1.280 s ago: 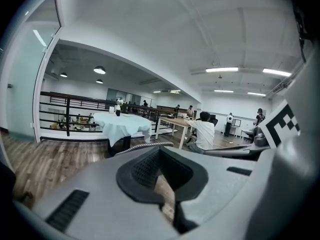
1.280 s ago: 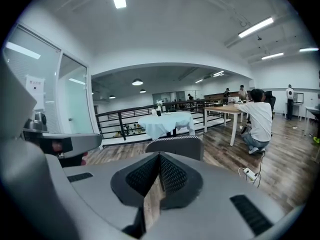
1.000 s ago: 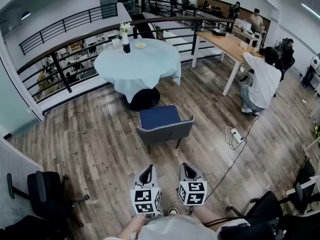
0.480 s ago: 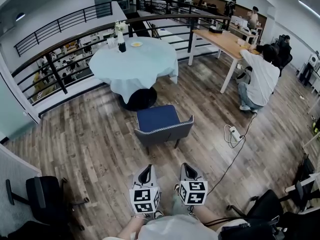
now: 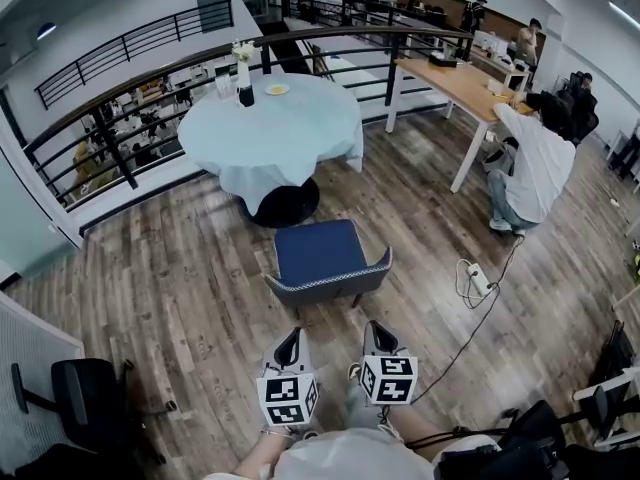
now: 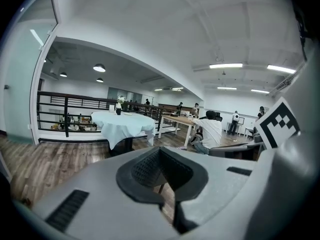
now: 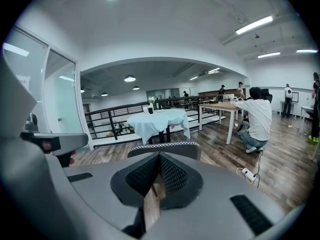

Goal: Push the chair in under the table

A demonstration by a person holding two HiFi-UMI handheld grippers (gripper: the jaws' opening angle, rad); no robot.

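Head view: the chair (image 5: pixel 318 253) stands on the near side of the table (image 5: pixel 275 128), wholly outside it, with its blue seat facing the table and its grey back toward the person. Judging by this, none of the push is done; all the travel under the cloth is left. The left gripper (image 5: pixel 290 338) and right gripper (image 5: pixel 377 328) are held side by side, low in front of the body and aimed at the chair back. They are near it but apart from it.

Left gripper view: the jaws are closed together with nothing between them. The gripper (image 6: pixel 160 154) points slightly downward. The table (image 6: pixel 122 124) lies far and left, and the chair back (image 6: pixel 235 149) is off to the right.

Right gripper view: this pair (image 7: pixel 159 159) is also closed and empty. The chair back (image 7: pixel 165 148) sits just beyond the tips, not touching, with the table (image 7: pixel 157 120) straight behind it.
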